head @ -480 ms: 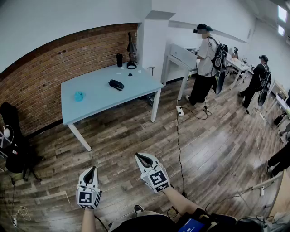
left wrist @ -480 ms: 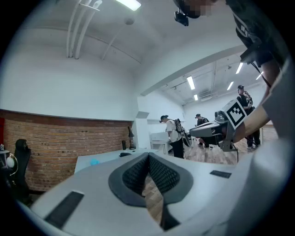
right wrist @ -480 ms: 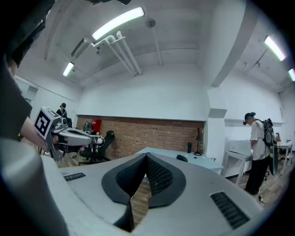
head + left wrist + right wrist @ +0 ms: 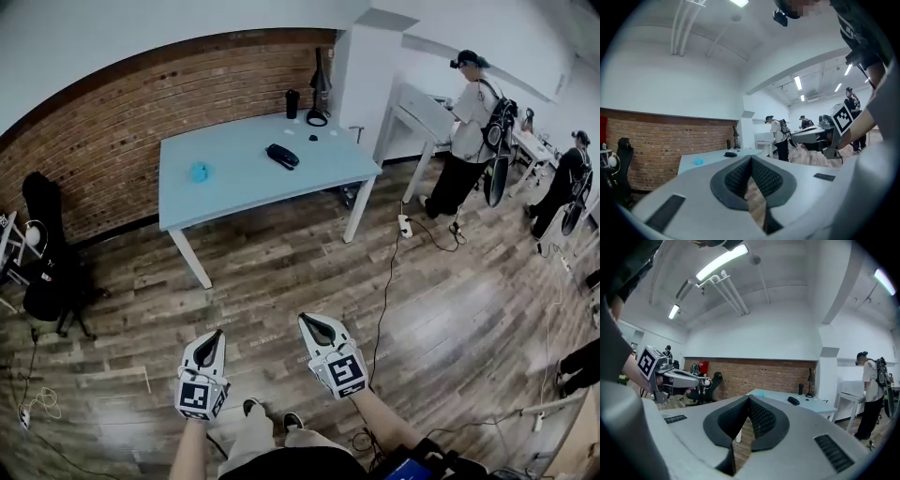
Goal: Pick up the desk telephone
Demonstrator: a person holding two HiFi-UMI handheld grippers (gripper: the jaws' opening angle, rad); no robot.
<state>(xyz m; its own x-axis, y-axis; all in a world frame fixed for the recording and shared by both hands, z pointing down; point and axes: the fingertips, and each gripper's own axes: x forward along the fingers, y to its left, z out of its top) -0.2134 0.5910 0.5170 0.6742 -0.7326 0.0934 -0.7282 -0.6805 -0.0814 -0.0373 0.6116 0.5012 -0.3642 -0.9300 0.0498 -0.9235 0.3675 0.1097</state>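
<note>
my left gripper (image 4: 751, 157) has its jaws pressed together at the tips with nothing between them – only a sliver of wooden floor (image 4: 281, 272) shows through the gap behind the pads. my right gripper (image 4: 749, 397) is the same: jaws closed tip to tip, empty. both point level and forward, side by side and apart from each other, low in the head view, with my forearms behind them and my shoes (image 4: 251, 406) on the boards just below

the desk telephone (image 4: 281, 156) is well away from both grippers – a dark, flat shape lying on the pale blue table (image 4: 244, 187) across the room, right of the tabletop's middle. neither gripper touches it or the table. a small blue object (image 4: 199, 172) sits on the table's left part, well apart from the telephone. at the far edge, near the brick wall (image 4: 141, 122), a black cup (image 4: 292, 103) stands upright, and beside it a dark lamp (image 4: 320, 89) with a ring-shaped base

a cable (image 4: 384, 281) trails over the floor from right of the table toward my right side. a black chair (image 4: 47, 253) stands at the left by the wall. at the right, a person (image 4: 469, 131) with a backpack stands at a white desk (image 4: 422, 108), and a second person (image 4: 567, 183) stands farther off
</note>
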